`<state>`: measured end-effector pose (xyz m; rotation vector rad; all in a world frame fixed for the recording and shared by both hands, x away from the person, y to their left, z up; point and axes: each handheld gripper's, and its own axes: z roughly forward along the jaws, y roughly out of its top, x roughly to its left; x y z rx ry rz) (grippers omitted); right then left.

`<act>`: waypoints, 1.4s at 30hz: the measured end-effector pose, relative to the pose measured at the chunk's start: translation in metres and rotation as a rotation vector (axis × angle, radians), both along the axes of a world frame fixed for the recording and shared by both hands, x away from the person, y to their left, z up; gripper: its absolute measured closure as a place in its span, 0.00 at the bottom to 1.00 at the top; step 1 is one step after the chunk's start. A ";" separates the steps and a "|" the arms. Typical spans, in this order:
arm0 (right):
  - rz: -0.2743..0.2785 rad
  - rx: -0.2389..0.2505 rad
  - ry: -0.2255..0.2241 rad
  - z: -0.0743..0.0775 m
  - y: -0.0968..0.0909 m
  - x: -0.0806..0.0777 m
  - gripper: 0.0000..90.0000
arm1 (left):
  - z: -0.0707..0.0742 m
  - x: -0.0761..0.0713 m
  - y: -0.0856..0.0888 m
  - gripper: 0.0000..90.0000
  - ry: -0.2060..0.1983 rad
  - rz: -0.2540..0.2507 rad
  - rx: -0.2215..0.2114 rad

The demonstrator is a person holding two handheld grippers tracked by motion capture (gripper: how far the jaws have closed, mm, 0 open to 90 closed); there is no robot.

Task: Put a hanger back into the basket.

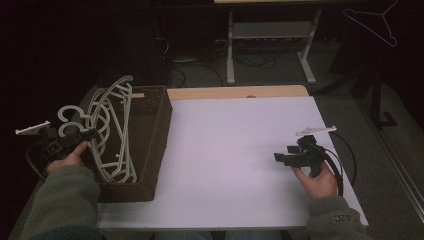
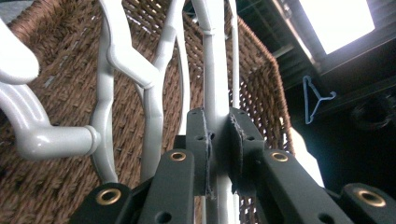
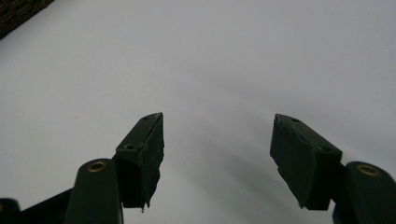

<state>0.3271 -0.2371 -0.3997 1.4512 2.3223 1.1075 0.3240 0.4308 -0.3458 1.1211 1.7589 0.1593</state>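
White tabletop (image 1: 235, 150), woven basket (image 1: 155, 125) at left, left hand-held gripper (image 2: 219, 135) clamped on a white hanger (image 2: 215, 70), right hand-held gripper (image 3: 217, 154) spread wide, holding nothing.

My left gripper (image 2: 218, 140) cut off by bottom edge; clamped hanger (image 2: 215, 70) runs past top edge; basket (image 2: 60, 93) floor hidden.

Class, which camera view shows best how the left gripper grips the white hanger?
The left gripper view: the left gripper pads clamp a bar of the white hanger close up. The high view shows it small in the wicker basket; the right gripper view faces the table.
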 end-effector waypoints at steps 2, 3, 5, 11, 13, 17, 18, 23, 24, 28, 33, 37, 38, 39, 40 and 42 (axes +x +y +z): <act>-0.002 0.006 0.002 0.000 -0.001 0.000 0.37 | 0.002 0.001 -0.003 0.85 0.027 -0.027 0.028; -0.004 0.007 0.000 0.000 -0.001 0.000 0.37 | 0.004 0.001 -0.004 0.83 0.038 -0.029 0.047; -0.006 0.009 0.002 0.001 -0.002 -0.001 0.37 | 0.007 -0.001 -0.003 0.78 0.038 -0.031 0.065; -0.002 0.005 -0.003 0.001 -0.001 -0.001 0.37 | 0.015 -0.007 -0.001 0.74 0.035 -0.053 0.112; 0.000 0.005 -0.006 0.001 -0.001 -0.001 0.37 | 0.017 -0.008 -0.003 0.74 0.024 -0.070 0.114; 0.001 0.005 -0.007 0.001 -0.001 -0.001 0.36 | 0.020 -0.008 -0.012 0.73 0.003 -0.108 0.134; 0.000 0.008 -0.006 0.001 -0.001 -0.001 0.36 | 0.022 -0.007 -0.015 0.73 -0.007 -0.121 0.136; -0.004 0.010 -0.011 0.002 -0.003 -0.003 0.34 | 0.026 -0.008 -0.026 0.71 -0.027 -0.167 0.160; -0.006 0.011 -0.011 0.003 -0.003 -0.004 0.34 | 0.026 -0.009 -0.028 0.71 -0.036 -0.178 0.157; -0.001 0.009 -0.019 0.004 -0.003 -0.006 0.34 | 0.026 -0.010 -0.034 0.70 -0.053 -0.211 0.163; 0.003 0.007 -0.028 0.004 -0.003 -0.006 0.33 | 0.028 -0.014 -0.044 0.68 -0.080 -0.241 0.156; 0.009 0.006 -0.025 0.004 -0.001 -0.007 0.33 | 0.029 -0.016 -0.053 0.67 -0.093 -0.272 0.153; 0.007 0.008 -0.025 0.005 -0.001 -0.007 0.33 | 0.029 -0.017 -0.056 0.67 -0.098 -0.273 0.147; 0.008 0.010 -0.026 0.005 -0.001 -0.007 0.33 | 0.029 -0.017 -0.057 0.67 -0.103 -0.289 0.140; 0.006 0.011 -0.026 0.005 -0.002 -0.008 0.33 | 0.029 -0.018 -0.059 0.67 -0.106 -0.286 0.142; 0.005 0.011 -0.030 0.005 -0.002 -0.008 0.33 | 0.029 -0.020 -0.062 0.66 -0.110 -0.297 0.139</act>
